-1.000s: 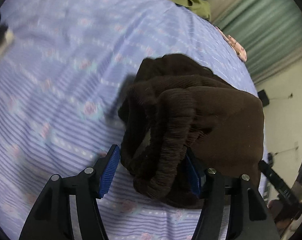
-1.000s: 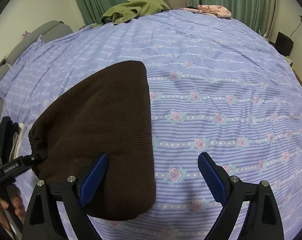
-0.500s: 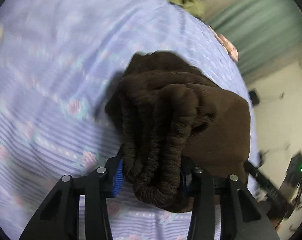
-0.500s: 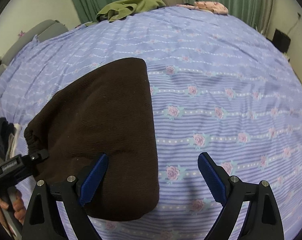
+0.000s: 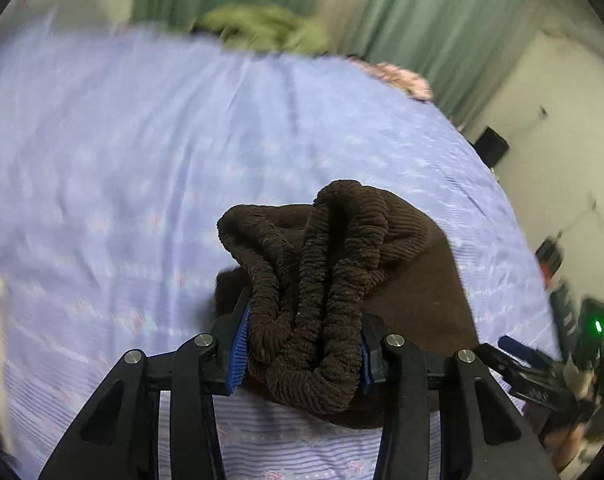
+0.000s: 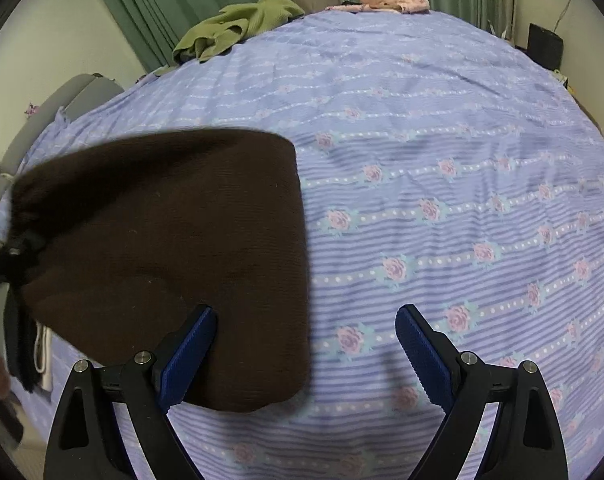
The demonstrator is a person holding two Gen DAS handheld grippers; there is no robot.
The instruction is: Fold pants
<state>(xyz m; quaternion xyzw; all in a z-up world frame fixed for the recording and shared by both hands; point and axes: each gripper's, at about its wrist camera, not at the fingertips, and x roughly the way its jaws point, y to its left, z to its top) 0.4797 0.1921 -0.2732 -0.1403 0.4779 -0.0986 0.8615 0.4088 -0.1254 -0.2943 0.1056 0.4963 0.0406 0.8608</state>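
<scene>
The dark brown ribbed pants lie folded on the bed, and their gathered elastic waistband is bunched between the blue pads of my left gripper. The pads press on that waistband from both sides and hold it raised off the sheet, though the jaws are opening slightly. In the right wrist view the same pants spread as a broad flat fold at the left. My right gripper hangs open above their right edge with nothing gripped. Its left pad is over the brown cloth and the other is over the sheet.
The bed carries a lilac striped sheet with rose rows. An olive green garment and a pink patterned one lie at the far edge, before green curtains. A black box stands at the right, beyond the bed.
My left gripper closed on the bunched waistband, then rose and tilted up with it, so the curtains came into view. The right gripper stayed open over the fold.
</scene>
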